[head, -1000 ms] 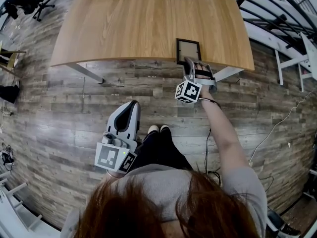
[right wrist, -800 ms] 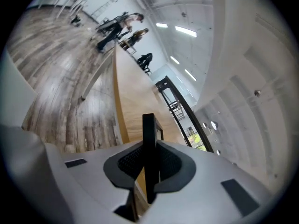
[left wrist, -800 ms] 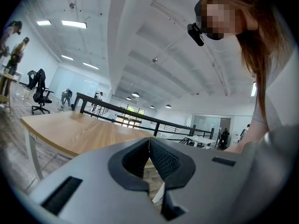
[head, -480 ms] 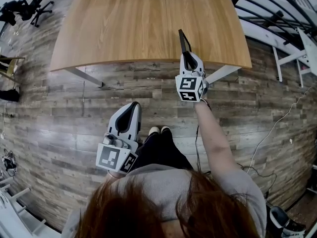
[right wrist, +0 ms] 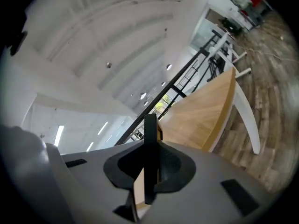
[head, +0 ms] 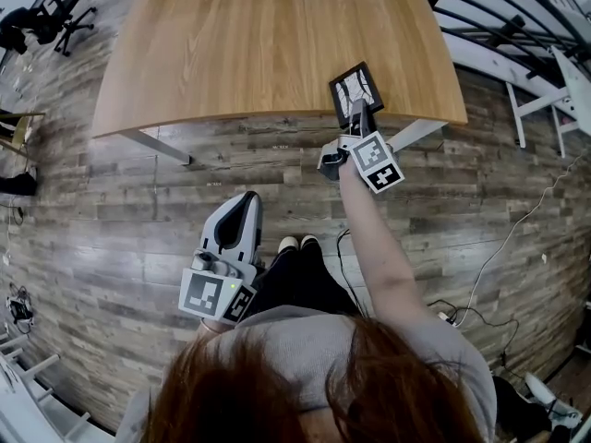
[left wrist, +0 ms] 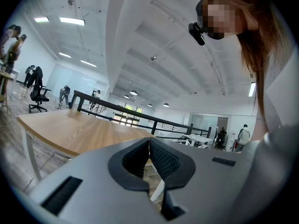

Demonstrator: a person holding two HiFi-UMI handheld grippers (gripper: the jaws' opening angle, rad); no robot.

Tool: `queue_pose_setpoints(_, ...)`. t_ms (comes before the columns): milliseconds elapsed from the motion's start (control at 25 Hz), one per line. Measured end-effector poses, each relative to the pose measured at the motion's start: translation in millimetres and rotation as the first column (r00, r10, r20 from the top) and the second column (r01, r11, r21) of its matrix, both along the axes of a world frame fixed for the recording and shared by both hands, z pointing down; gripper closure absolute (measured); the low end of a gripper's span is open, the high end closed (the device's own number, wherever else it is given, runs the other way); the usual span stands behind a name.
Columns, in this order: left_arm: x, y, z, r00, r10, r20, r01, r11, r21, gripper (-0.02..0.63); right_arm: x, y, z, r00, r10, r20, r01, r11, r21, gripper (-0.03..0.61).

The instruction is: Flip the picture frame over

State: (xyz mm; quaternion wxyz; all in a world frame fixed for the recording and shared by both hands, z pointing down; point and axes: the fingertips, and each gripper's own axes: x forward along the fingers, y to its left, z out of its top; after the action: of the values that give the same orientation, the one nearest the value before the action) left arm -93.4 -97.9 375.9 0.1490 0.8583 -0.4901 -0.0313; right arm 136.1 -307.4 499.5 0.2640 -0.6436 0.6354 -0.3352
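Observation:
The black picture frame hangs tilted over the near right edge of the wooden table, with a pale picture with dark lines facing up. My right gripper is shut on its near edge, marker cube toward me. In the right gripper view the frame stands edge-on between the pads, clamped by the right gripper. My left gripper is held low beside my legs, away from the table. In the left gripper view its pads meet at the tip with nothing between them.
Table legs stand under the near edge on the plank floor. Office chairs are at the far left, white desk frames and a black railing at the right. Cables trail on the floor by my right side.
The frame lay flat on the table with its plain brown side up. My right gripper lifted it by the near edge and rolled over, through edge-on; the picture side now faces up.

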Motion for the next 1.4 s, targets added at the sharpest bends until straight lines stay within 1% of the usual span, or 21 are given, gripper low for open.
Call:
queue_pose_setpoints(120, 1, 1, 1, 1.0, 0.002, 0.003, -0.002, 1.0, -0.003, 0.604, 7, 4, 12, 0.987, 0.055, 0.151, -0.055, 0.998, -0.002, 0.515)
queue_pose_setpoints(240, -2, 2, 3, 1.0, -0.002, 0.006, 0.002, 1.0, -0.007, 0.606, 10, 8, 24, 0.955, 0.091, 0.282, -0.096, 0.995, 0.005, 0.515)
queue_pose_setpoints(320, -3, 1, 5, 1.0, -0.005, 0.01, 0.005, 1.0, -0.011, 0.604, 13, 9, 34, 0.923, 0.108, 0.368, -0.122, 0.992, 0.015, 0.515)
queue_pose_setpoints(440, -5, 0, 7, 1.0, -0.009, 0.018, 0.01, 1.0, -0.02, 0.604, 18, 9, 51, 0.863, 0.127, 0.488, -0.159, 0.987, 0.025, 0.515)
queue_pose_setpoints(520, -6, 2, 7, 1.0, -0.011, 0.021, 0.011, 1.0, -0.023, 0.606, 19, 12, 59, 0.832, 0.128, 0.539, -0.173, 0.984, 0.033, 0.515)
queue_pose_setpoints(640, -8, 4, 8, 1.0, -0.013, 0.021, 0.014, 1.0, -0.027, 0.605, 19, 12, 66, 0.813, 0.117, 0.57, -0.176, 0.983, 0.049, 0.515)
queue_pose_setpoints(760, -9, 4, 9, 1.0, -0.017, 0.026, 0.018, 0.999, -0.031, 0.604, 22, 11, 73, 0.778, 0.126, 0.616, -0.197, 0.979, 0.048, 0.515)
queue_pose_setpoints(960, -8, 0, 10, 0.999, -0.017, 0.031, 0.018, 0.999, -0.033, 0.605, 21, 9, 85, 0.749, 0.158, 0.643, -0.229, 0.973, 0.028, 0.515)
queue_pose_setpoints(1080, -9, 1, 11, 0.999, -0.014, 0.034, 0.015, 0.999, -0.033, 0.605, 16, 9, 91, 0.746, 0.161, 0.646, -0.224, 0.974, 0.016, 0.514)
queue_pose_setpoints(1240, -7, -1, 9, 0.999, -0.007, 0.053, 0.008, 1.0, -0.021, 0.606, 13, 7, 95, 0.763, 0.153, 0.628, -0.205, 0.979, 0.011, 0.514)
queue_pose_setpoints(1400, -3, 0, 4, 0.999, -0.015, 0.04, 0.015, 1.0, -0.008, 0.605, 11, 7, 93, 0.762, 0.15, 0.63, -0.2, 0.98, 0.008, 0.514)
